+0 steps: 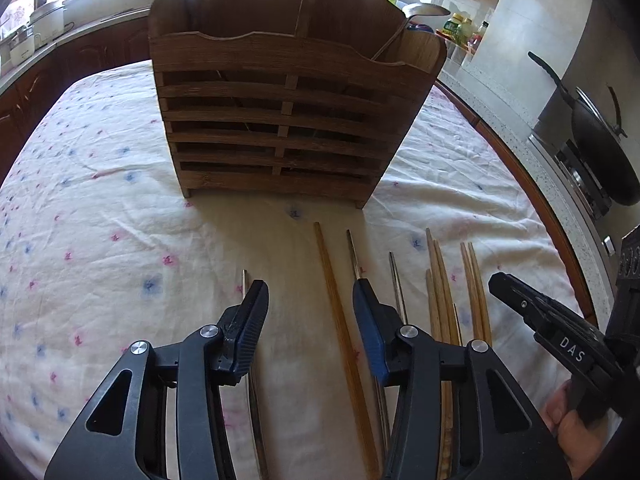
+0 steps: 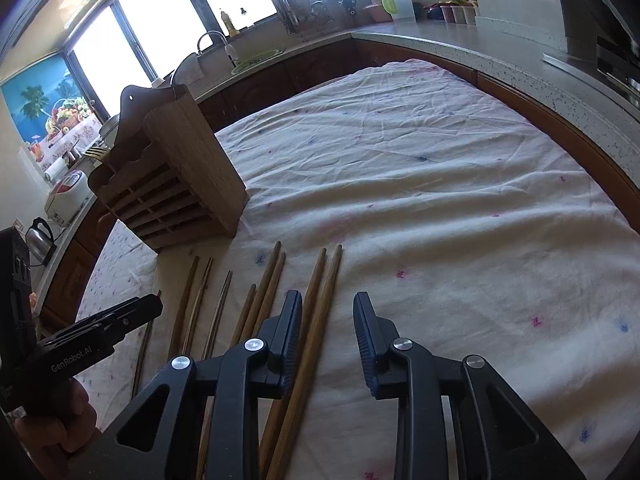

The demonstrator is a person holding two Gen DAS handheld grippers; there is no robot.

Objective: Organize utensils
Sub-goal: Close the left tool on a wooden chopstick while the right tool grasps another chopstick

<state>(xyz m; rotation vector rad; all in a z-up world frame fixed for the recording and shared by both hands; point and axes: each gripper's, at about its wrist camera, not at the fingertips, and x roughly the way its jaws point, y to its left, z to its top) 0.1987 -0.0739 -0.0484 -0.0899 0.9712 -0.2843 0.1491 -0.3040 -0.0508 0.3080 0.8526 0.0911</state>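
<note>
A slatted wooden utensil holder (image 1: 276, 120) stands on the cloth-covered table, with a metal spoon (image 1: 424, 10) in its right compartment; it also shows in the right wrist view (image 2: 176, 184). Several wooden chopsticks (image 1: 344, 340) and metal ones (image 1: 356, 260) lie in a row in front of it, also seen in the right wrist view (image 2: 316, 300). My left gripper (image 1: 310, 292) is open and empty above a wooden chopstick. My right gripper (image 2: 328, 304) is open and empty just right of the rightmost pair, and shows at the right in the left wrist view (image 1: 496, 280).
The floral white tablecloth (image 2: 440, 184) covers the table. A kitchen counter (image 2: 460, 36) wraps around behind, with a sink, jars and a rice cooker (image 2: 66, 196). A black wok (image 1: 600, 140) sits on the stove at the right.
</note>
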